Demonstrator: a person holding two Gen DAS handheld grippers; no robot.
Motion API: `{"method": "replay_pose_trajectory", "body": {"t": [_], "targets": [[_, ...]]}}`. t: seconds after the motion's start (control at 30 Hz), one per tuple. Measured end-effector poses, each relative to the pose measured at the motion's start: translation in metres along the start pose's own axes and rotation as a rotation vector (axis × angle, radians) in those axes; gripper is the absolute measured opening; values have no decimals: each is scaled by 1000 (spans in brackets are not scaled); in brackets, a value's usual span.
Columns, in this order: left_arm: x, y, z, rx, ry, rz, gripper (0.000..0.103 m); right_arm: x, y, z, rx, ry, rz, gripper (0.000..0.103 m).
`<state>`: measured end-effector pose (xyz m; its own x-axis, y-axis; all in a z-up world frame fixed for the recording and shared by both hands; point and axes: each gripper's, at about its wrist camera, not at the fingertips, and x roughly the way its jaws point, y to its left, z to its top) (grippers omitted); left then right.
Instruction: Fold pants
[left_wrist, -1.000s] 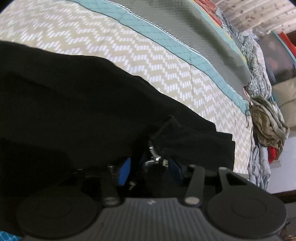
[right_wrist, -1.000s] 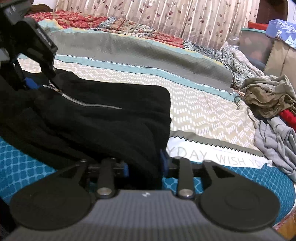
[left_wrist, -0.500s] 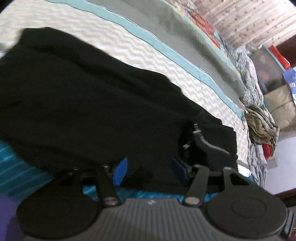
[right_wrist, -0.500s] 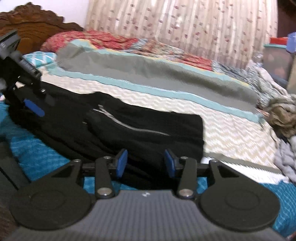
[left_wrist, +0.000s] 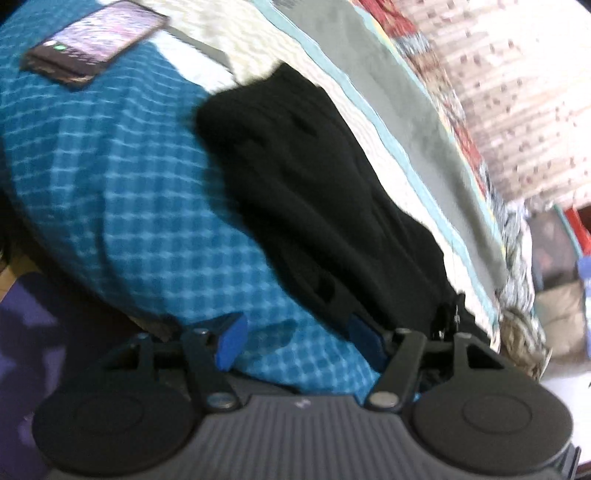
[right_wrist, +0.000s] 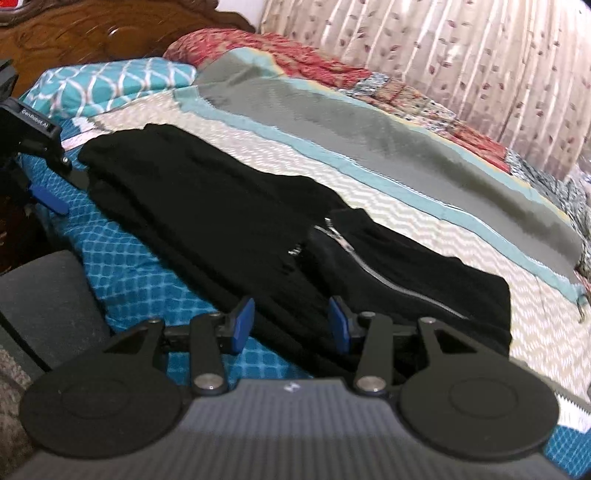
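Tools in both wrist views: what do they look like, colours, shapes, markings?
Both match: the left tool and right tool have blue pads on black linkage arms with silver pivots, two round black discs and a ribbed grey body. The left tool's housing bears small white lettering.

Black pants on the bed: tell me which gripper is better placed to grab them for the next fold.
Probably right. The right gripper is open with the black pants lying just ahead between its fingers. The left gripper, which has just been opening, faces mostly blue bedsheet, the pants off to one side.
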<state>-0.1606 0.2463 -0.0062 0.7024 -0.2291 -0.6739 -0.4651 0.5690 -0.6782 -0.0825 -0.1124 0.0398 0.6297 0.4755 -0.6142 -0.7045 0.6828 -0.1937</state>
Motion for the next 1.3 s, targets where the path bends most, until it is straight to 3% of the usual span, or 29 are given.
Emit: {"method": "replay_pose_trajectory", "body": {"t": [0.2,0.5,0.73,0.77,0.8,0.83,0.87,0.93,1.13,1.3], "targets": [[-10,29,17,-64,-51,-53,63,6,16,19,-20,19,16,47],[-9,47,61,-103,-138,-106,93,34,60,70,-59,-12,146,47],[19,45,85,-146,-131,-186,102,62,91,106,-80,-10,255,47],[25,41,89,-139,-131,-184,101,66,93,111,-71,-6,263,47],[31,36,91,-132,-126,-181,74,70,94,114,-58,0,271,47],[37,29,93,-119,-103,-175,38,74,95,118,-44,7,276,47],[40,23,92,-99,-94,-170,32,77,94,120,-27,13,277,47],[35,4,86,-1,-132,-156,27,83,85,124,27,25,274,47],[27,-67,30,487,-317,123,27,99,35,125,234,70,210,47],[50,-111,-24,825,-358,316,27,111,27,147,329,81,258,47]]}}
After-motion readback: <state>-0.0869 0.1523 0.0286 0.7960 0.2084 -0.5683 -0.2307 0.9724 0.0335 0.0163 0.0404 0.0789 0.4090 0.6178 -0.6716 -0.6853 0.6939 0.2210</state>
